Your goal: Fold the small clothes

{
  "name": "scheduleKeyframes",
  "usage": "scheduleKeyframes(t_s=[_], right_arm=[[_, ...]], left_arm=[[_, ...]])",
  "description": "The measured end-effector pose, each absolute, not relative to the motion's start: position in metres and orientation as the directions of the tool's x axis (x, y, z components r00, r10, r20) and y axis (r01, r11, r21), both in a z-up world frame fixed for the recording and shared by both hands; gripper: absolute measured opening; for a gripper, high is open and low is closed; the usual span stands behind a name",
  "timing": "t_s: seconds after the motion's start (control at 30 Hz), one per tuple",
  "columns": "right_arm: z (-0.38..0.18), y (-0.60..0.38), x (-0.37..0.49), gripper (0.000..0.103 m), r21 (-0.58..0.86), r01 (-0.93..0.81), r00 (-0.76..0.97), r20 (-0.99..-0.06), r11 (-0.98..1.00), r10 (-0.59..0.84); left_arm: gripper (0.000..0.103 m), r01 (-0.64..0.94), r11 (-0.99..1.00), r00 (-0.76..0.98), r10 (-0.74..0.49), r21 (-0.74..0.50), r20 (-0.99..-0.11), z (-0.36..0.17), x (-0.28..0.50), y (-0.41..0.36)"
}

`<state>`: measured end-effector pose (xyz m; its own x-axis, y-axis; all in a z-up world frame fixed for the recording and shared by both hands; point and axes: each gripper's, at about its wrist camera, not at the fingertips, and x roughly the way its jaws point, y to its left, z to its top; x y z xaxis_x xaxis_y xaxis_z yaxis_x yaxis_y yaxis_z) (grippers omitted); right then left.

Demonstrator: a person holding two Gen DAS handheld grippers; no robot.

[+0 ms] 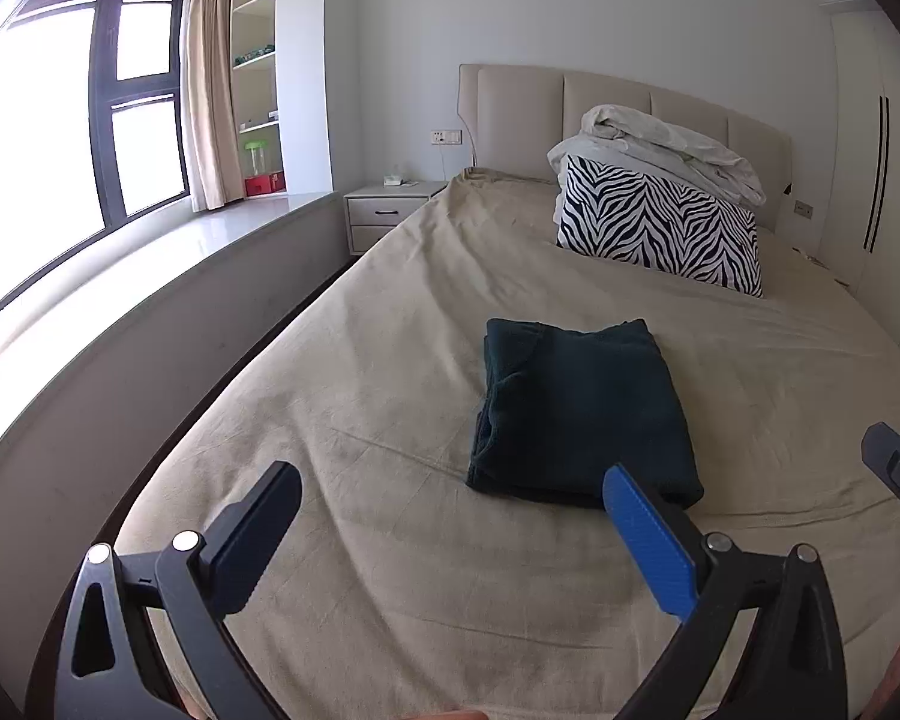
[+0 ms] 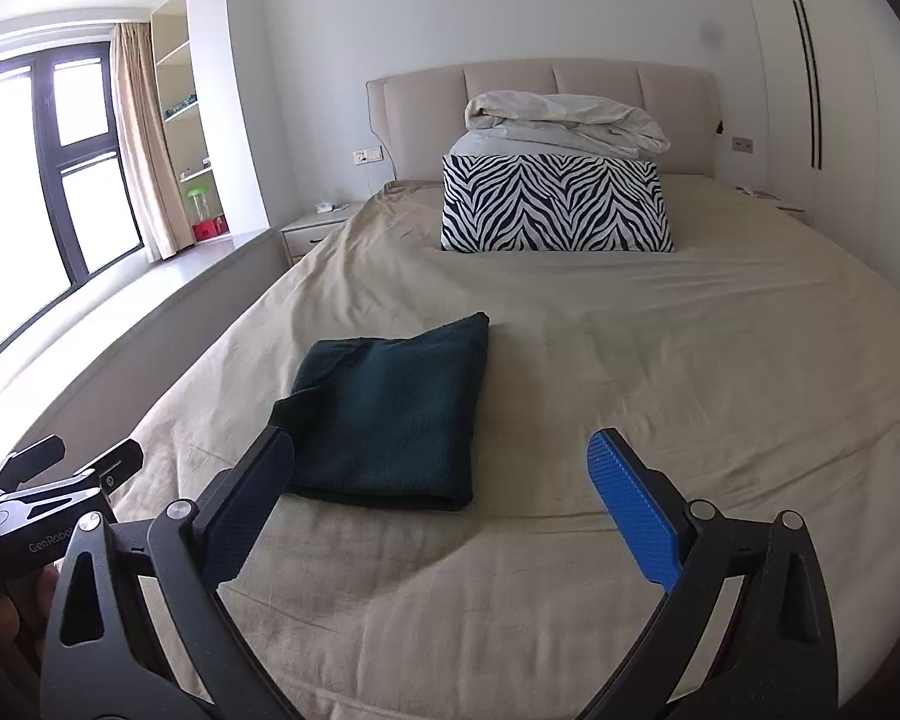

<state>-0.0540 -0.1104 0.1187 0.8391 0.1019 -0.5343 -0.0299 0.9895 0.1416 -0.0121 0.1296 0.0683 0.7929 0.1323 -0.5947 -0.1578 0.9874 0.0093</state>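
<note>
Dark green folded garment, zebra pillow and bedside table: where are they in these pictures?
Dark green folded garment (image 2: pixel 390 414): right wrist view, middle of its top layer.
Zebra pillow (image 2: pixel 555 204): right wrist view, centre of its striped face.
Bedside table (image 1: pixel 390 213): left wrist view, upper drawer front.

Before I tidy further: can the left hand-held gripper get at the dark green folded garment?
Probably yes. The left hand-held gripper is open just short of the dark green folded garment, with only bare bedsheet between them.

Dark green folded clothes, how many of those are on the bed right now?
1. The dark green folded garment lies flat on the beige bed sheet, apart from the zebra pillow near the headboard. Both grippers hang open, empty. Others may lie outside the views.
</note>
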Motion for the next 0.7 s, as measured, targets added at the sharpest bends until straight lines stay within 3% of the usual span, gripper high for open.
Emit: scheduleKeyframes(t_s=[0.7], right_arm=[[0.114,-0.091,-0.060,0.100,0.086,-0.018,0.818,-0.572,0.996,0.064]], left_arm=[[0.103,-0.098,0.995,0.782,0.066,-0.017,-0.620,0.065,-0.016,0.119]])
